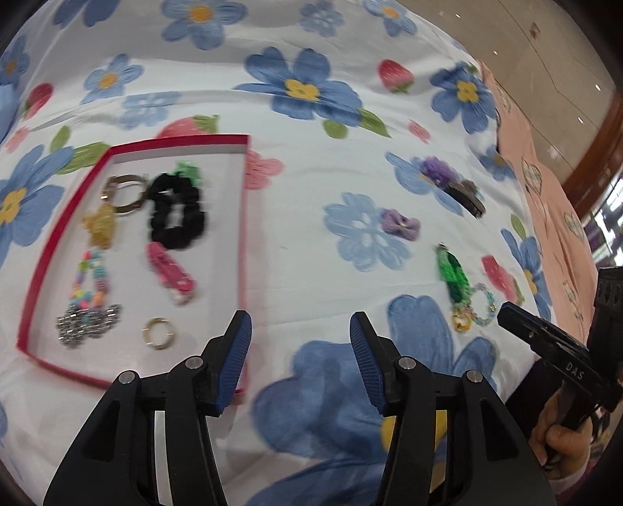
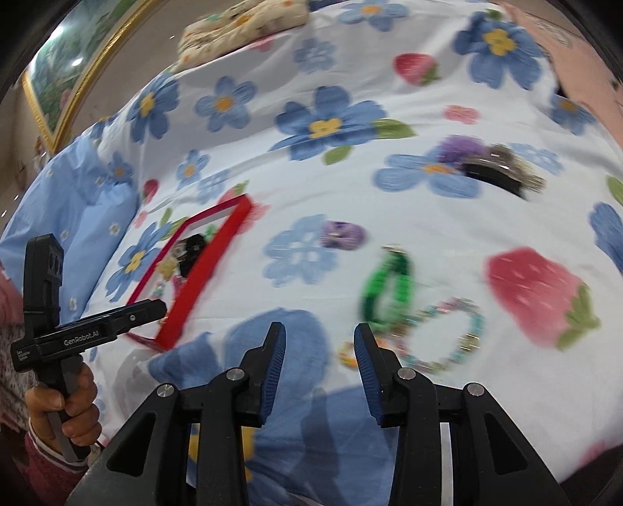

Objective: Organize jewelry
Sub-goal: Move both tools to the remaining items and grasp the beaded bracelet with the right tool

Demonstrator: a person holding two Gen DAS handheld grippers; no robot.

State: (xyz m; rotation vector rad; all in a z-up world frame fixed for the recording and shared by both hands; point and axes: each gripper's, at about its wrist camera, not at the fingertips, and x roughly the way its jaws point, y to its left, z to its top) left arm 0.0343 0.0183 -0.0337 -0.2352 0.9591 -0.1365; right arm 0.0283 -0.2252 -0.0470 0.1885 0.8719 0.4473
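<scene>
A red-rimmed tray (image 1: 244, 233) lies on the flowered cloth and holds a black scrunchie (image 1: 177, 212), a pink clip (image 1: 170, 268), a gold ring (image 1: 157, 332), a bangle (image 1: 124, 192) and a beaded bracelet (image 1: 91, 280). My left gripper (image 1: 300, 331) is open and empty just right of the tray's near corner. Loose on the cloth are a green band (image 2: 385, 288), a pastel bead bracelet (image 2: 444, 334), a purple flower clip (image 2: 342, 235) and a dark hair clip (image 2: 494, 171). My right gripper (image 2: 319, 344) is open and empty, just left of the green band. The tray also shows in the right wrist view (image 2: 210, 272).
A light blue pillow (image 2: 78, 202) lies left of the tray. A cream patterned cushion (image 2: 241, 23) sits at the far edge. Pink fabric (image 1: 545, 187) borders the cloth on the right. The person's hand (image 2: 66, 412) holds the left gripper handle.
</scene>
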